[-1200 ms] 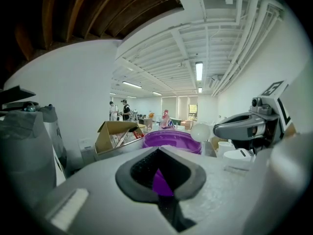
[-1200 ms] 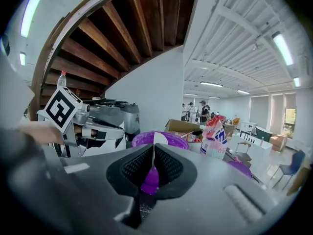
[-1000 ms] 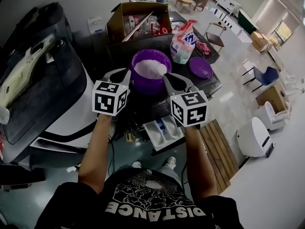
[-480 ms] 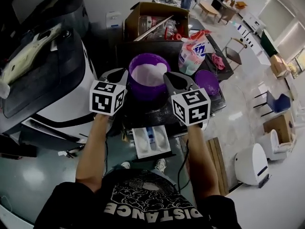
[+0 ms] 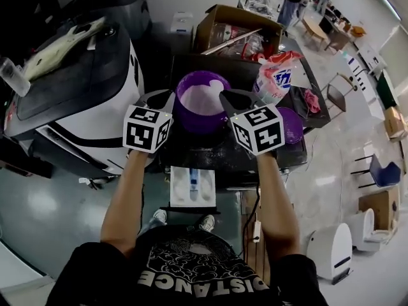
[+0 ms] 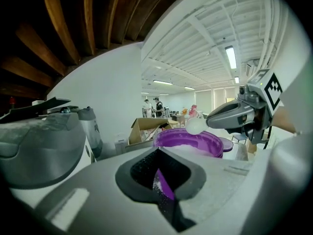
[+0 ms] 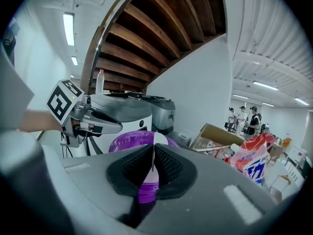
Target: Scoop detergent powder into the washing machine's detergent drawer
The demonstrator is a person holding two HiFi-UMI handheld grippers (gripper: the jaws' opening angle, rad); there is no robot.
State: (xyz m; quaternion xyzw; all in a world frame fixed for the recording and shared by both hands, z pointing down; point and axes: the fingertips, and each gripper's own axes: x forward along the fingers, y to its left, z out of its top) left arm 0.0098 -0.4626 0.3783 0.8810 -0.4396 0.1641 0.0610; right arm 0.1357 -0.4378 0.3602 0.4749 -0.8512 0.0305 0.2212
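head view: 2 forearms were seen reaching up from the bottom edge, each ending in a gripper with a marker cube. the left gripper [image 5: 160, 99] was set against the left rim of a purple tub [image 5: 199, 125] in the upper middle of the frame, and white detergent powder [image 5: 199, 97] was seen inside the tub. in the left gripper view the jaws were drawn narrow, pinched on a purple strip of the tub's rim [image 6: 164, 184] that was dusted with white grains.

the right gripper [image 5: 231, 99] was held at the tub's right rim. in the right gripper view its jaws were clamped on a thin white scoop [image 7: 158, 139], seen edge-on, with the tub [image 7: 124, 141] behind it. in the left gripper view the scoop's round bowl [image 6: 194, 126] was seen at the tip of the right gripper, at the right of the frame, just above the tub's rim [image 6: 188, 140].

the detergent drawer [image 5: 192, 187] was seen pulled out in the lower middle of the head view, between the 2 forearms and well apart from both grippers. a detergent bag [image 5: 275, 78] stood just right of the tub, and a purple lid [image 5: 292, 125] lay further right. a cardboard box [image 5: 239, 27] was seen above the tub, and a white and black machine [image 5: 76, 101] filled the left of the frame.
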